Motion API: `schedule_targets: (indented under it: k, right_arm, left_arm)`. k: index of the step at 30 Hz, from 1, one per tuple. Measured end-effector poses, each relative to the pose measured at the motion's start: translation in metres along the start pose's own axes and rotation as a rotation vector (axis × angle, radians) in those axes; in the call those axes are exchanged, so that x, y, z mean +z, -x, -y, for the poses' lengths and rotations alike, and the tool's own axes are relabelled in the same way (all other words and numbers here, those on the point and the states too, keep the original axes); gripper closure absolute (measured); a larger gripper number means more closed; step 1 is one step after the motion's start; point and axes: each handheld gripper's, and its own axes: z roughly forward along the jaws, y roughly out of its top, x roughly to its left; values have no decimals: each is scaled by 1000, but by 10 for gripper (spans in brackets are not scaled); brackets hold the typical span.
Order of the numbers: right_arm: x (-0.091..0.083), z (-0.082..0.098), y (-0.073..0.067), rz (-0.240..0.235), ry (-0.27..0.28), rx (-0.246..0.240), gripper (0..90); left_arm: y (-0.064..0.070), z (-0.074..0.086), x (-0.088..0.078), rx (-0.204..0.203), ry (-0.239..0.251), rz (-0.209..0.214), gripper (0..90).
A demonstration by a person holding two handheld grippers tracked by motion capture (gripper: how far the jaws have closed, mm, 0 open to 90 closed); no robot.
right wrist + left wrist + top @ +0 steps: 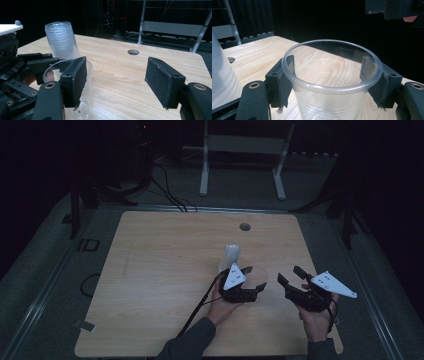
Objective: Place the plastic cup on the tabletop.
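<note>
I am holding a single clear plastic cup between the pads of my left gripper. In the left gripper view it is sitting in the lower middle of the frame, one pad pressing on each side just under the rolled rim, and the jaws are standing only partly closed because the cup itself is keeping them apart. In the high view the cup is showing just right of centre, low in the picture, over the wooden table.

I am judging this cup to be very light, thin-walled and springy: the wall is likely to buckle or crack if I am squeezing hard, and the smooth plastic is likely to slip if I am squeezing too little. The rim is the stiffest part, so taking hold just below it, as I am doing now, is looking like the safest place. The ribbed lower wall would give some purchase but would flex more.

My right gripper is standing wide open and holding nothing, to the right of the cup in the high view.

Counting: one loose cup in my grip, and one upside-down stack of cups standing in the upper left of the right gripper view, just behind the held cup. I cannot count the cups in that stack; the nested edges are too fine to tell apart.
</note>
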Motion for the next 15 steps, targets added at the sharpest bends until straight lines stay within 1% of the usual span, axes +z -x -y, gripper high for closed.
schedule_targets:
  k: [9, 15]
  right_arm:
    - [0, 0, 0, -1, 1, 1, 334]
    - [0, 0, 0, -1, -1, 1, 334]
  left_arm:
    - [0, 3, 2, 3, -7, 3, 286]
    - [-1, 7, 2, -7, -7, 5, 285]
